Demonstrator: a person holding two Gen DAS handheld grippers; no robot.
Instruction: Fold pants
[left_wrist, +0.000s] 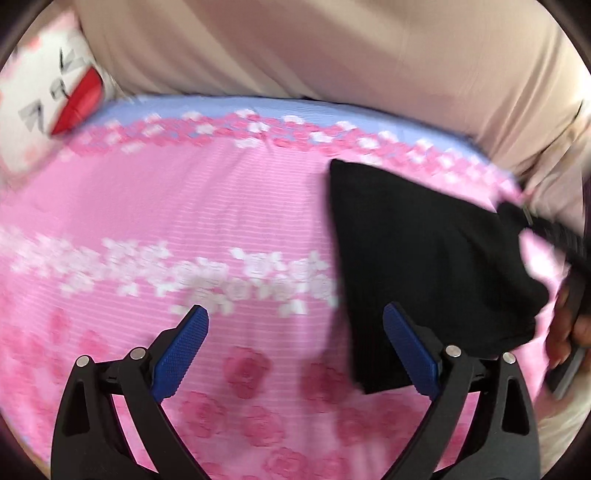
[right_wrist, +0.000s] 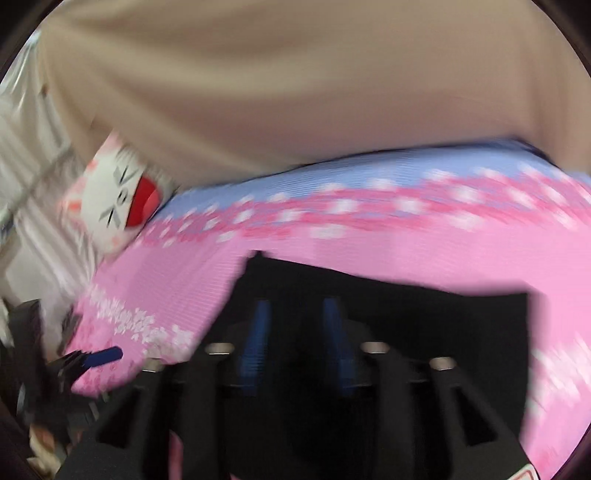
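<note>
Nearest the left wrist camera, the left gripper (left_wrist: 295, 314) hangs spread wide and empty over a pink flowered bedsheet (left_wrist: 184, 206). Just beside it, black folded pants (left_wrist: 424, 258) lie flat. Above them the right gripper (right_wrist: 295, 310) stands parted, gripping nothing. Beyond, a cat-faced pillow (left_wrist: 48, 96) meets beige curtains (left_wrist: 332, 48).

Black pants (left_wrist: 424, 266) cover the bed's (left_wrist: 184, 206) right side; its middle lies bare; a plush toy (left_wrist: 48, 107) blocks the far-left corner.
</note>
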